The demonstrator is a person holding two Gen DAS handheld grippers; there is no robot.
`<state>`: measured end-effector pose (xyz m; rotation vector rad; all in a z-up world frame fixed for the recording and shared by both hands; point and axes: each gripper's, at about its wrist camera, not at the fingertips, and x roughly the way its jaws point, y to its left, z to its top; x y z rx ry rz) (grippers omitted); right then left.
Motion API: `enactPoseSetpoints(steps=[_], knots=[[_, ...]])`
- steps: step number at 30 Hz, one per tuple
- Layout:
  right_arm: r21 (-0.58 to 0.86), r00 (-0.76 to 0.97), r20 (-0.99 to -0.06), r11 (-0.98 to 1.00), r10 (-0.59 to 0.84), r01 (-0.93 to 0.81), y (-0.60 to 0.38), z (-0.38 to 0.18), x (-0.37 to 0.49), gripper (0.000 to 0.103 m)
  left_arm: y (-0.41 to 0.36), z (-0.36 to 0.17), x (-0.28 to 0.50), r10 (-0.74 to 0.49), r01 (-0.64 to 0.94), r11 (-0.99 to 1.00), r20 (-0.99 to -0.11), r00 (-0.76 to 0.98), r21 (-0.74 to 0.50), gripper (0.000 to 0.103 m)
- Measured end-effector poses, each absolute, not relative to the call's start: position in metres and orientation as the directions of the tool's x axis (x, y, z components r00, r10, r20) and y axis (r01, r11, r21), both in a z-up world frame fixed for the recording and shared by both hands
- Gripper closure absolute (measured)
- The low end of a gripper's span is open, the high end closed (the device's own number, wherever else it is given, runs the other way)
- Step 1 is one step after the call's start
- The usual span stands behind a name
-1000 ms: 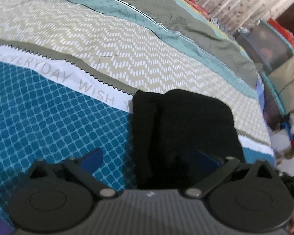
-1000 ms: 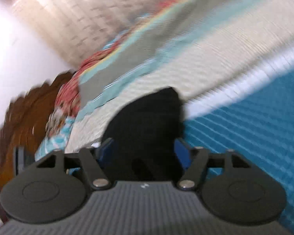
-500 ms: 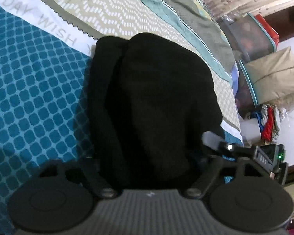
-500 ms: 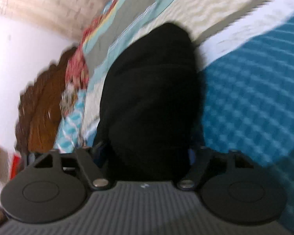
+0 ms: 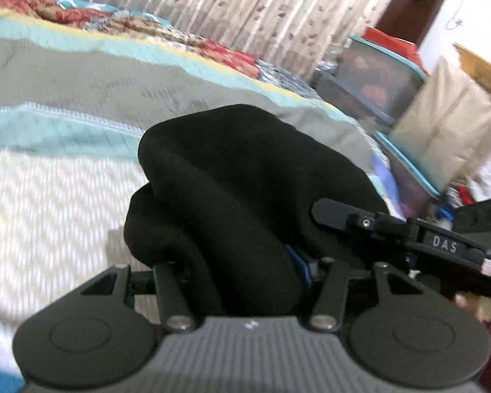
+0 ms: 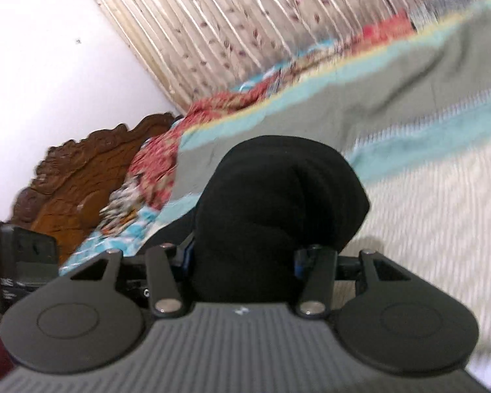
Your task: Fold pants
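The folded black pants [image 5: 245, 177] hang as a thick bundle just above the bed, casting a shadow on the spread. My left gripper [image 5: 239, 262] has its jaws closing on the bundle's near end, and a blue pad [image 5: 299, 263] presses into the cloth. In the right wrist view the same pants [image 6: 278, 203] fill the gap of my right gripper [image 6: 242, 262], whose jaws are also closing on the cloth. The right gripper's body [image 5: 435, 245] shows at the right of the left wrist view. The fingertips are hidden by the fabric.
The striped bedspread [image 5: 49, 180] lies beneath, with a patterned blanket [image 5: 121, 23] along its far edge by the curtain [image 5: 245, 6]. Storage boxes [image 5: 376, 78] and a beige bag [image 5: 448, 124] stand beyond the bed's right end. A carved wooden headboard [image 6: 81, 177] is at the left.
Both grippers slid in around the pants, narrowed their jaws onto the bundle and lifted it off the blue part of the spread, toward the pale and grey stripes.
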<state>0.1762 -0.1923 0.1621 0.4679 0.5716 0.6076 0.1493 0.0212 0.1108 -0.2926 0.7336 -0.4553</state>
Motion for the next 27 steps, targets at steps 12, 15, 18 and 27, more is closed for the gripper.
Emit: enactPoseSetpoints(steps=[12,15,18,27], knots=[[0.574,0.655,-0.578,0.813,0.486,-0.096,-0.209,0.056,0.228,0.041,0.018,0.009,0.226,-0.294,0.035,0.939,-0.750,0.592,-0.341,0.031],[0.568,0.658,-0.596,0.821,0.460,-0.059,-0.209,0.070,0.220,0.035,0.029,0.015,0.212,-0.294,-0.018,0.926,-0.750,0.592,-0.377,0.031],[0.549,0.690,-0.592,0.835,0.416,-0.032,-0.212,0.084,0.195,0.031,0.037,0.032,0.187,-0.265,-0.048,0.927,-0.740,0.618,-0.372,0.032],[0.510,0.693,-0.627,0.860,0.357,0.018,-0.192,0.074,0.104,0.031,0.043,0.038,0.079,-0.170,-0.078,0.959,-0.777,0.606,-0.271,0.032]])
